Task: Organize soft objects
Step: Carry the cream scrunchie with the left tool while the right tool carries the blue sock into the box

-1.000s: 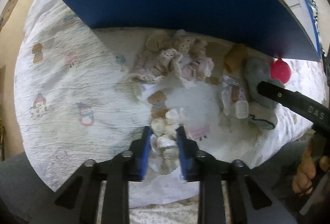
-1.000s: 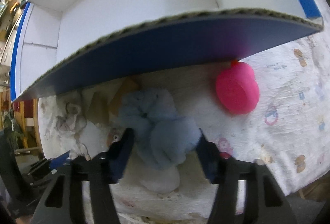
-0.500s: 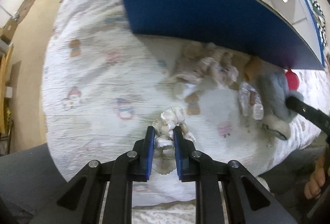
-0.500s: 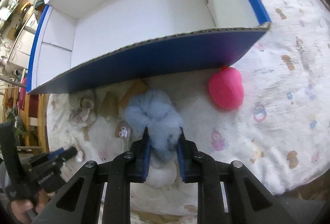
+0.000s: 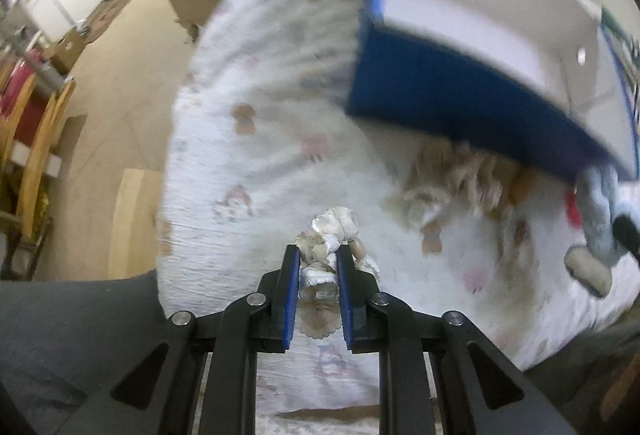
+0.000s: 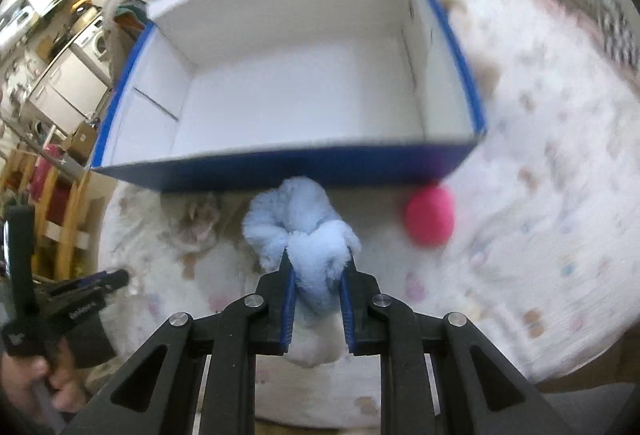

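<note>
Blue fluffy plush point(image 6: 308, 235) sits pinched between the right claw's point(image 6: 318, 267) pads.

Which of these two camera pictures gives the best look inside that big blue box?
The right wrist view. It looks down into the blue box, showing its white floor and all four walls, with nothing visible inside. The left wrist view shows the same box only partly and blurred: mostly its blue outer wall, one corner, and a slice of white interior.

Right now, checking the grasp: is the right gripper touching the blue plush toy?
Touching. The right wrist view shows the right gripper with both blue pads pressed into the blue plush toy.
</note>
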Tool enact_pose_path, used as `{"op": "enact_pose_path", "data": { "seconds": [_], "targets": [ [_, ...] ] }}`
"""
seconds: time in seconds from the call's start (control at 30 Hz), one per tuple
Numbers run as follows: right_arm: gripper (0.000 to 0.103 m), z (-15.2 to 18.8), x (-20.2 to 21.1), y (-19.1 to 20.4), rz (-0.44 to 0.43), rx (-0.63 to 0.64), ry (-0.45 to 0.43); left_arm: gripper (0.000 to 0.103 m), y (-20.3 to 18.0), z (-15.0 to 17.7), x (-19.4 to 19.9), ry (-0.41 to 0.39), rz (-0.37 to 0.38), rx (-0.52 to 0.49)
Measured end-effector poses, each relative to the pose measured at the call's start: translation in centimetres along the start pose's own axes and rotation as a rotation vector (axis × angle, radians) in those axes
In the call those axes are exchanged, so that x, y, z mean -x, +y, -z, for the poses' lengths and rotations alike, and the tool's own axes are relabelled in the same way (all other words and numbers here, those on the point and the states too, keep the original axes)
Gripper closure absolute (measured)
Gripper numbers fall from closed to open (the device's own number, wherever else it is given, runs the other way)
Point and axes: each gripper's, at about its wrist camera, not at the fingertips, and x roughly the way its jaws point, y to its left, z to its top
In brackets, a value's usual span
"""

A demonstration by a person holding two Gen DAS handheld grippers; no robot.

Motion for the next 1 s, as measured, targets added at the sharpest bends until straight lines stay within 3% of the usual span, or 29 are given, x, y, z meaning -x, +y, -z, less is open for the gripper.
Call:
{"op": "enact_pose_path", "data": {
  "seconds": [0.17,0.53,0.7,1.0],
  "targets": [
    [0.084,-0.4,2.5,1.6,0.0,0.055,-0.128,0.087,0.0,-0.1,3.3,-0.12,-0.03,0.019],
    [0.084,-1.4,7.9,2.8,-0.131,0.096,-0.382,0.088,-1.3,-2.0,8.6,-0.423,-0.053,-0.024],
    [0.084,-1.7,9.6,2.6,-0.163,0.087,-0.465,0.088,-2.7,-2.6,10.3,-0.475,-0.052,-0.066],
    [0.084,-2.8,9.4,1.2,-0.192,0.035,-0.448,0.09,-4.4,-4.2,11.5,-0.451,-0.054,-0.103]
  ]
}}
